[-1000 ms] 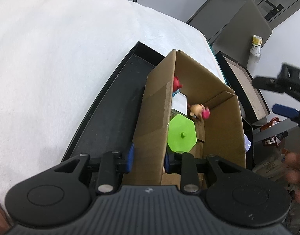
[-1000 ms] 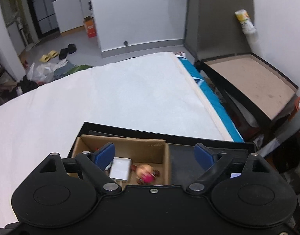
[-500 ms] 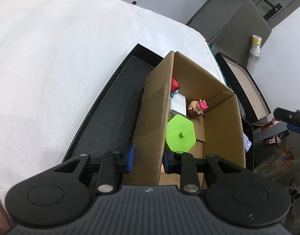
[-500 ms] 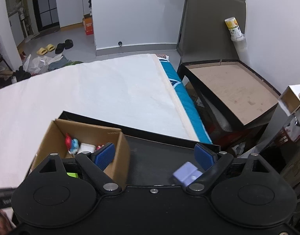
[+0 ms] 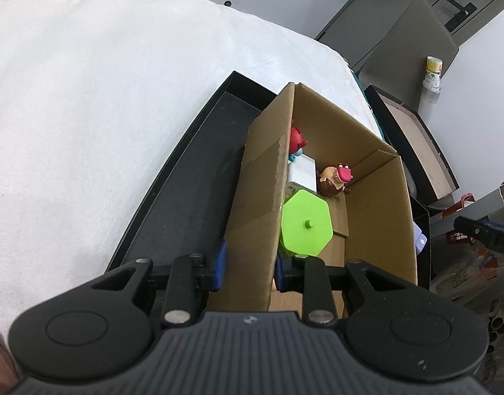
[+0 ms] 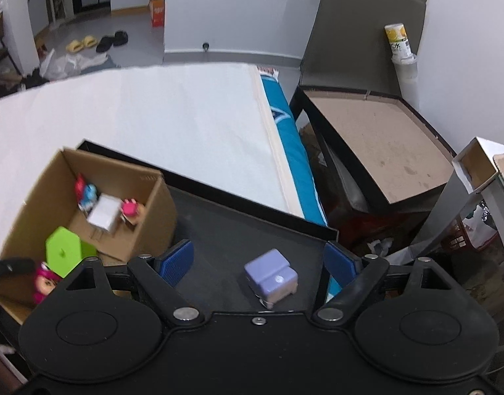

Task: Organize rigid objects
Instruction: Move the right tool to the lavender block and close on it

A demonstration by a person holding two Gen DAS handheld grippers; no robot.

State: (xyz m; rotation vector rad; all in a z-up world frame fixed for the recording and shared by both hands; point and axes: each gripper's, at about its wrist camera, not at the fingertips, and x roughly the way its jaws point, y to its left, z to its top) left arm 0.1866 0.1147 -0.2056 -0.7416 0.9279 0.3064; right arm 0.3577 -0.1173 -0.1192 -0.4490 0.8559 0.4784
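Swung my right gripper (image 6: 257,260) off the brown cardboard box (image 6: 146,227) w/ toys; its jaws, just narrowing, stand apart, nothing pinched. Small lilac plastic block (image 6: 271,278) sits between them, slightly right of centre, long axis approx diagonal, on the black tray (image 6: 219,223). Left gripper (image 5: 247,263) clamps the box's side wall, so right's nearer. Tray rests on white bedding (image 6: 173,115); cluttered room behind.

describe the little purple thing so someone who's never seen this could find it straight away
Find the black tray on the white bed, with the cardboard box at one end. On the tray's bare floor outside the box sits a pale purple block, alone between the right tool's open pads; every other toy is in the box.
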